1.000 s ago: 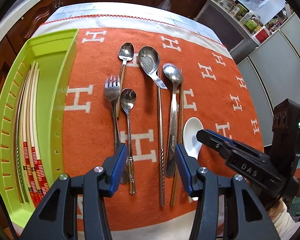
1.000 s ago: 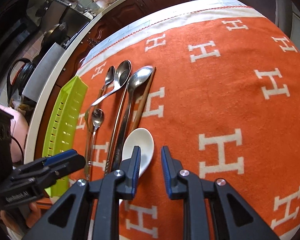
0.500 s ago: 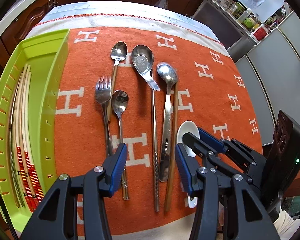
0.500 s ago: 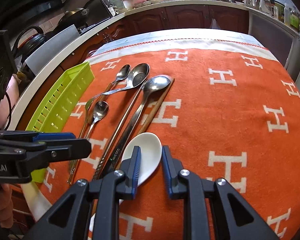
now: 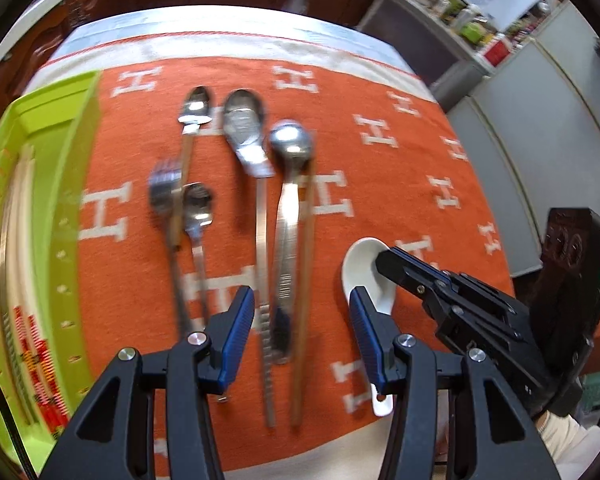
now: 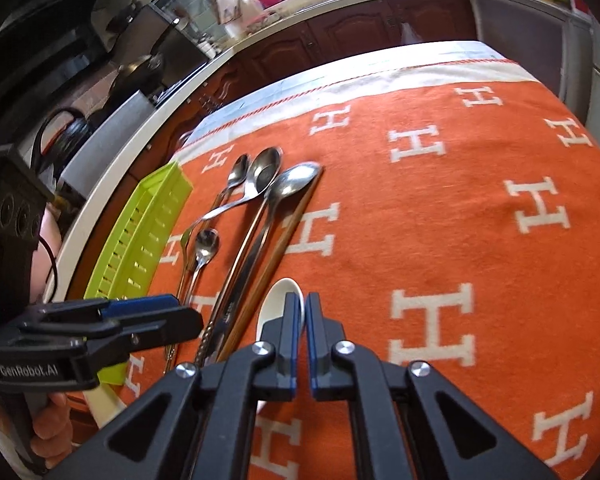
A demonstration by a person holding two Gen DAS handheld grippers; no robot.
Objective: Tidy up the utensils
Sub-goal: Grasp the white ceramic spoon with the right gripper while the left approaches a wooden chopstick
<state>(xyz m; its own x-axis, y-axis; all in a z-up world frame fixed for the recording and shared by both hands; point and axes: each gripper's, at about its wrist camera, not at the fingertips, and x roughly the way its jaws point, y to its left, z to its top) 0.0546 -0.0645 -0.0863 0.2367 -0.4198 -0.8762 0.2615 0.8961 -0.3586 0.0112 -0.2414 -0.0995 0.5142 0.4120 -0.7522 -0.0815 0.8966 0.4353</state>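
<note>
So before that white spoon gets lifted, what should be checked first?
1. Right gripper shut on the white spoon: ok, its fingers pinch the bowl's rim.
2. Grip firm enough to lift: cannot tell.
3. Left gripper clear of the spoon: ok, open and empty above the steel cutlery.
4. Green tray has room: ok, only chopsticks in it.
5. Wooden chopstick beside the spoon stays free: ok, not pinched.

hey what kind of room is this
Most likely a home kitchen. Dark wooden cabinets run under a countertop, cookware sits on a stove at the left, and spoons lie on an orange cloth beside a green tray.
</note>
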